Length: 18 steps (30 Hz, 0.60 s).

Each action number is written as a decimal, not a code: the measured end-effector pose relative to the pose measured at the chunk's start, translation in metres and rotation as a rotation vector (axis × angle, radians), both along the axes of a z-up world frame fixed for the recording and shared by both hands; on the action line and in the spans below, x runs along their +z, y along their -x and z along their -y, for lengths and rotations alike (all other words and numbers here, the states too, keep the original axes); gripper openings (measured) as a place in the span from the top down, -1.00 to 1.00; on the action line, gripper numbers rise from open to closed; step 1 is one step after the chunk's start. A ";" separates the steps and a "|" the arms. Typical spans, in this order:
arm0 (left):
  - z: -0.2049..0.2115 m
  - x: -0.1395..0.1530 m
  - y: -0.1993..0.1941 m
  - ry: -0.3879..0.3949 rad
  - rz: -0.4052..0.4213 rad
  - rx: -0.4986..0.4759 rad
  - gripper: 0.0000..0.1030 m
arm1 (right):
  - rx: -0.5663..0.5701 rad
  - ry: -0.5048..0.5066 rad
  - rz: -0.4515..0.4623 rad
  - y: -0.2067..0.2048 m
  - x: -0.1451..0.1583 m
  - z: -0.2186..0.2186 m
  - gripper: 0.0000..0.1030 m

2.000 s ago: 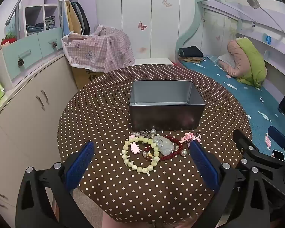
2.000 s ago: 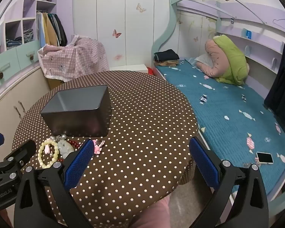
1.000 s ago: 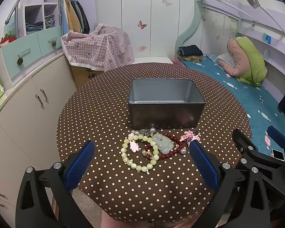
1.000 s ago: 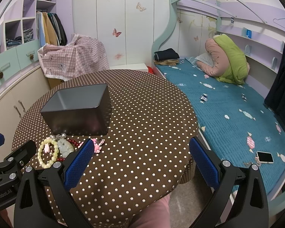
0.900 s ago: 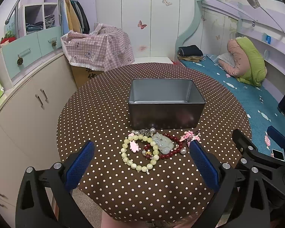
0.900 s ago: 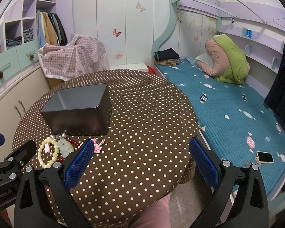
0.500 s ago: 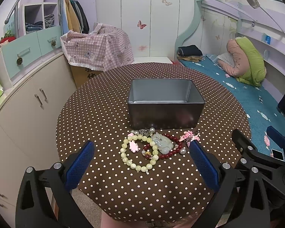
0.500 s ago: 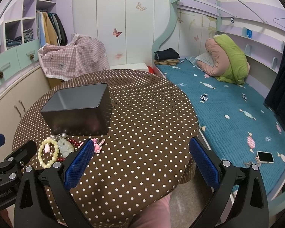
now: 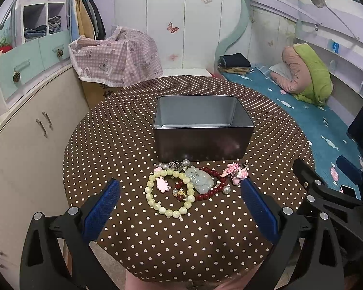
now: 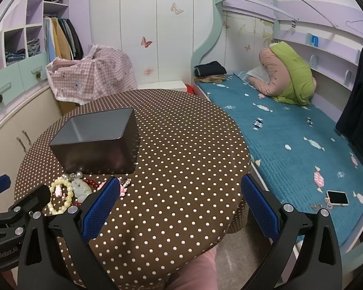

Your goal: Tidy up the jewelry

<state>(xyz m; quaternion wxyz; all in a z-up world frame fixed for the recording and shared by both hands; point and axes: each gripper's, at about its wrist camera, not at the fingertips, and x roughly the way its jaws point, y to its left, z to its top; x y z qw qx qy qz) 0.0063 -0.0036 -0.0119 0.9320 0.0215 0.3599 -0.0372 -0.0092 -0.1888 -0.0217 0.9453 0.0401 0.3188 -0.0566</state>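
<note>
An open dark metal box (image 9: 202,126) stands mid-table on the brown polka-dot cloth (image 9: 123,130); it also shows in the right wrist view (image 10: 96,133). In front of it lies a pile of jewelry: a pale yellow bead bracelet (image 9: 168,194), a dark red bead bracelet (image 9: 211,189), a jade pendant (image 9: 199,178), a pink flower piece (image 9: 237,171) and pearl pieces (image 9: 179,165). My left gripper (image 9: 181,207) is open and empty, just short of the pile. My right gripper (image 10: 179,205) is open and empty over the table's right front, with the pile (image 10: 70,189) at its left.
The table is round, with its edge close in front of me. A cabinet (image 9: 24,130) stands on the left and a bed (image 10: 302,133) on the right. A phone (image 10: 337,197) lies on the bed. A box draped in pink cloth (image 9: 116,58) stands behind the table.
The left wrist view has shifted slightly, with the jewelry and box a touch lower-left in the frame. The right gripper has hardly moved. Both stay open.
</note>
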 end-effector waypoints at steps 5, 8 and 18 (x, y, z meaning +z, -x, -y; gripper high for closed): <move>0.003 0.001 0.002 -0.002 0.012 -0.001 -0.86 | 0.000 -0.004 0.002 -0.002 0.001 0.001 -0.88; 0.004 0.002 0.002 0.000 0.012 0.000 -0.86 | 0.002 -0.010 -0.001 -0.002 0.001 0.001 -0.88; 0.001 0.006 0.000 -0.002 0.012 -0.002 -0.86 | 0.008 -0.013 -0.003 -0.005 0.001 -0.002 -0.88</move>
